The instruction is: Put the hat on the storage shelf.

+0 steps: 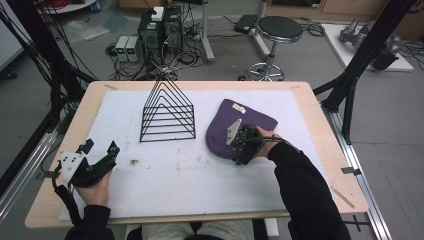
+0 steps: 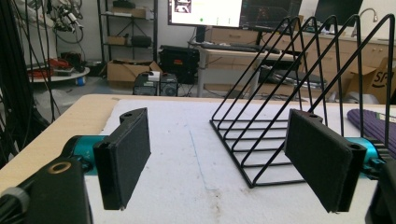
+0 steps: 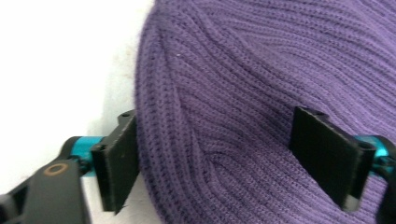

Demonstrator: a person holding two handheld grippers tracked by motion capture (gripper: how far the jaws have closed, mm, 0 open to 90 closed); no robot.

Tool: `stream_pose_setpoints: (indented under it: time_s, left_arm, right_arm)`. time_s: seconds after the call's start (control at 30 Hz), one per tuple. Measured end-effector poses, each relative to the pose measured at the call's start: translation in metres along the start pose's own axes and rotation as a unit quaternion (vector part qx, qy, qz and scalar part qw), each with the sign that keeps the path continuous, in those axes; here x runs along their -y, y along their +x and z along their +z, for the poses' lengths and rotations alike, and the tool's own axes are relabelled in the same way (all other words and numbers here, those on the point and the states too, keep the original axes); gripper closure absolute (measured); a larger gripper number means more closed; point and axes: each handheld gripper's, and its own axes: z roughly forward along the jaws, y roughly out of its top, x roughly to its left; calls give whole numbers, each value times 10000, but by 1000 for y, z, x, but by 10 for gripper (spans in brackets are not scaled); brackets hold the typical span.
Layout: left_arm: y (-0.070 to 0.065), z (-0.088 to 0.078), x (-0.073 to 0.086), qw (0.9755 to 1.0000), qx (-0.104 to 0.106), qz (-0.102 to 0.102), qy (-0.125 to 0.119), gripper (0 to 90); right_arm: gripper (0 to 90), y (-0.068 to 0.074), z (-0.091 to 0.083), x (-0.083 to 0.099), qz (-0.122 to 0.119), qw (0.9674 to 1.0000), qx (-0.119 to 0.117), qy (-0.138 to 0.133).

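A purple knit hat (image 1: 250, 117) lies flat on the white mat (image 1: 175, 175), right of centre. My right gripper (image 1: 239, 150) is lowered onto its near left edge. In the right gripper view the jaws of my right gripper (image 3: 229, 163) stand wide, one pad at the rim of the hat (image 3: 261, 84) and the other resting on the knit, which creases slightly between them. My left gripper (image 1: 101, 146) rests open at the mat's left edge with nothing between its jaws. In the left gripper view my left gripper (image 2: 219, 158) points toward the black wire rack (image 2: 289, 93).
The black wire rack (image 1: 167, 112), with triangular dividers, stands at the mat's middle back, just left of the hat. The wooden table (image 1: 320, 130) ends close to the right of the hat. Behind the table are a stool (image 1: 277, 30), computers and cables on the floor.
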Motion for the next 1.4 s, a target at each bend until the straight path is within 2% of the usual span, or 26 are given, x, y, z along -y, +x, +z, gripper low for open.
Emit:
stream_pose_setpoints:
  time_s: [0.2, 0.4, 0.47, 0.57, 0.8, 0.9, 1.03, 1.23, 1.4]
  left_arm:
    - [-1, 0, 0, 10000, 2, 0, -9, 229]
    - [0, 0, 0, 10000, -1, 1, -9, 230]
    - [0, 0, 0, 10000, 2, 3, -9, 232]
    - [0, 0, 0, 10000, 8, -1, -10, 232]
    - [0, 0, 0, 10000, 29, -11, -9, 234]
    - [0, 0, 1, 10000, 53, -15, 5, 234]
    - [0, 0, 1, 10000, 58, -25, 8, 235]
    - [0, 1, 1, 10000, 68, -23, 12, 235]
    - [0, 1, 1, 10000, 75, -21, 5, 235]
  right_arm:
    - [263, -5, 1, 3, 89, 9995, -262, -123]
    - [287, -7, 1, 4, 97, 9992, -340, -176]
    - [335, -7, 0, 4, 102, 9993, -305, -193]
    - [349, -8, 1, 4, 111, 9993, -292, -212]
    - [499, -8, -1, 5, 321, 9980, -498, -213]
    - [586, -8, -1, 4, 481, 9978, -417, -194]
    - [691, -7, -2, 2, 538, 9982, -242, -135]
    - [749, -6, -4, 0, 691, 9975, -116, -105]
    - [760, -5, -8, -1, 711, 9974, -15, -132]
